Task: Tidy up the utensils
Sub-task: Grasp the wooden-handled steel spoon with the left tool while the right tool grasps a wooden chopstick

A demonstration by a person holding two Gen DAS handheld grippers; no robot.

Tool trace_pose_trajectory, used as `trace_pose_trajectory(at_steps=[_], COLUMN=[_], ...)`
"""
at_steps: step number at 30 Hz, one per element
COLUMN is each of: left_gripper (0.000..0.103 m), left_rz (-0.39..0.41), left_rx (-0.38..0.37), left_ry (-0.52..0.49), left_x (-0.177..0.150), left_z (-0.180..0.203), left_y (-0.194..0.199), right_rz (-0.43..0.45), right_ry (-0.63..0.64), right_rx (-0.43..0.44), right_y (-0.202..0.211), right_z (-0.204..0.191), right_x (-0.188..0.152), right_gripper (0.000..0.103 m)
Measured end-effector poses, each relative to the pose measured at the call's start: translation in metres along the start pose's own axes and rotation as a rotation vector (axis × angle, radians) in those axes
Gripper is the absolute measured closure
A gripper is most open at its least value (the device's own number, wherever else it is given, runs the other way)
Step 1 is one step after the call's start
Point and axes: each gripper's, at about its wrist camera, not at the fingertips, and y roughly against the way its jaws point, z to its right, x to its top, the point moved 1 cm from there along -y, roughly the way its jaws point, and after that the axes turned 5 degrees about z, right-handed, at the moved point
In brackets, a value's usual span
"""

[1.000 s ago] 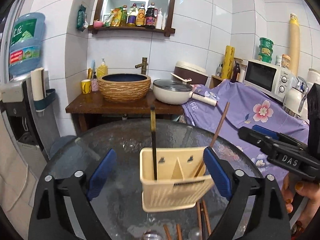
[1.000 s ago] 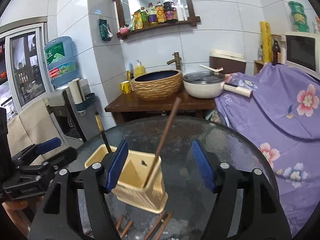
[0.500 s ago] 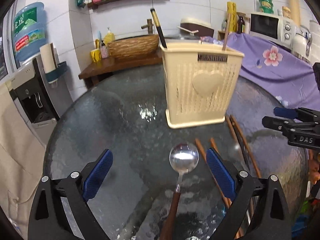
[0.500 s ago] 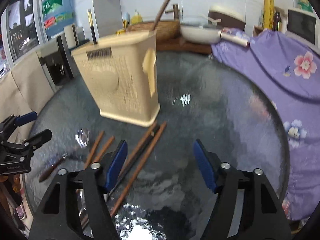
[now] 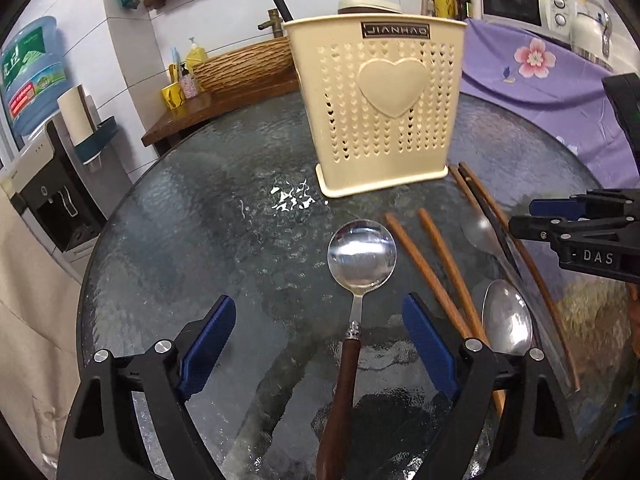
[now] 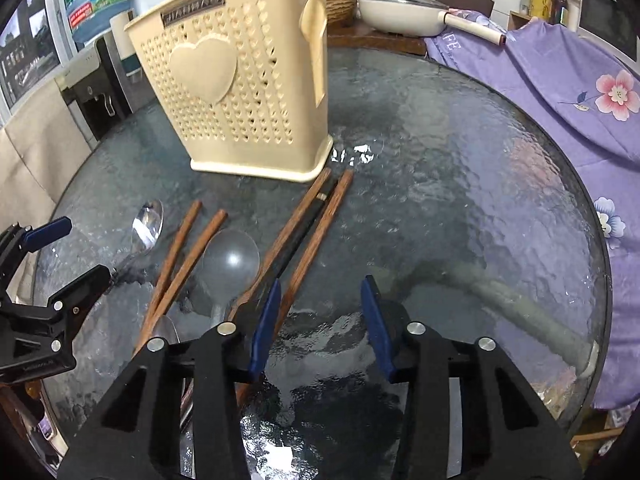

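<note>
Two parted grippers (image 5: 318,346) (image 6: 316,322) over utensils (image 5: 440,256)

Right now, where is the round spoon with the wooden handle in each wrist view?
Left wrist: round spoon lies centre, between the open left tongs.
Right wrist: same spoon sits far left, its handle hidden behind the left tongs.
Shared landmark: cream utensil holder.

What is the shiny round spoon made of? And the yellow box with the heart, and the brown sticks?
Round spoon: bowl looks like polished metal, mirror-bright with glare; its handle looks like dark wood.
Utensil holder: seems to be matte cream plastic, moulded with heart-shaped holes.
Chopsticks: likely wood, reddish-brown, dull, though the grain is hard to see.
</note>
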Motion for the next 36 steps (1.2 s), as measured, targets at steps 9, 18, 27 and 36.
trace_pose_trajectory(at_steps=[9, 18, 27, 36], left_gripper=[0.031, 0.033, 0.033, 0.057], left_rz=[-0.036, -0.047, -0.100, -0.117], left_rx=[-0.020, -0.002, -0.021, -0.057], left_ry=[-0.028, -0.021, -0.001, 0.031], left_x=[-0.006, 0.003, 0.023, 0.030], left_z=[0.012, 0.016, 0.016, 0.016], left_y=[-0.009, -0.025, -0.046, -0.054], right_rz=[0.006, -0.009, -0.023, -0.018], right_ry=[0.032, 0.001, -0.035, -0.067], right_rx=[-0.070, -0.096, -0.123, -0.122], right_y=[-0.012, -0.031, -0.048, -0.055], right_z=[-0.003, 0.008, 0.014, 0.022], right_x=[0.009, 0.035, 0.056, 0.064], right_gripper=[0.071, 0.072, 0.082, 0.093])
